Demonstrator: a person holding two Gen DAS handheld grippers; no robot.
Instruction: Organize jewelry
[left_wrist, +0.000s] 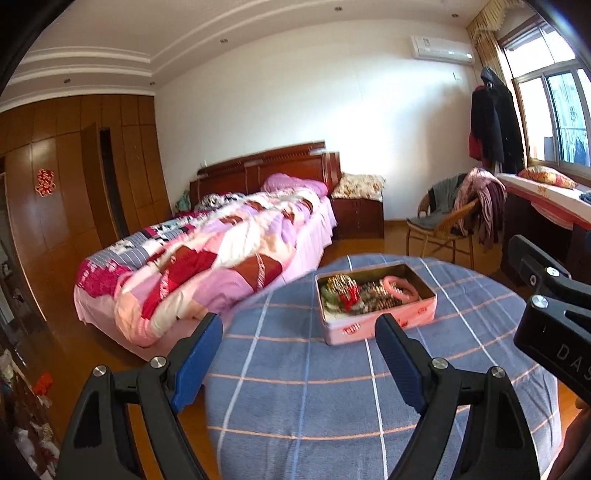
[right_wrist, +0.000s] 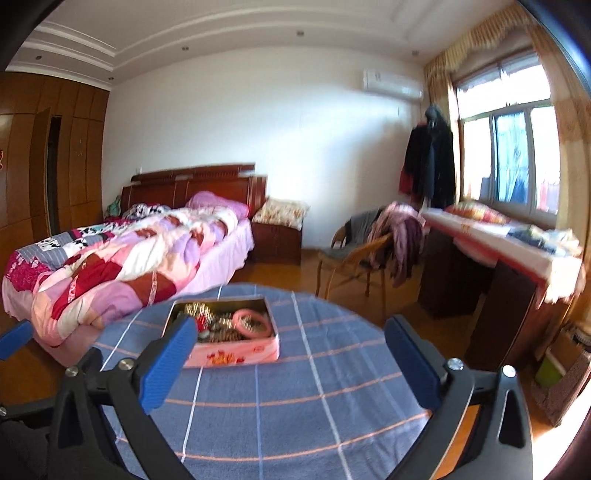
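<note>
While jewelry (left_wrist: 364, 291) sits heaped in open tin (left_wrist: 384, 325) on checked cloth (left_wrist: 295, 406), left gripper (left_wrist: 299, 347), right gripper (right_wrist: 290, 350) hover short, jaws spread wide, empty, likely unneeded.

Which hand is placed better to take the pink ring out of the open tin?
Probably the right. The pink ring lies at the right end of the pink rectangular tin, the right tool's side. The left tool is equally open and empty, so the difference is small.
</note>
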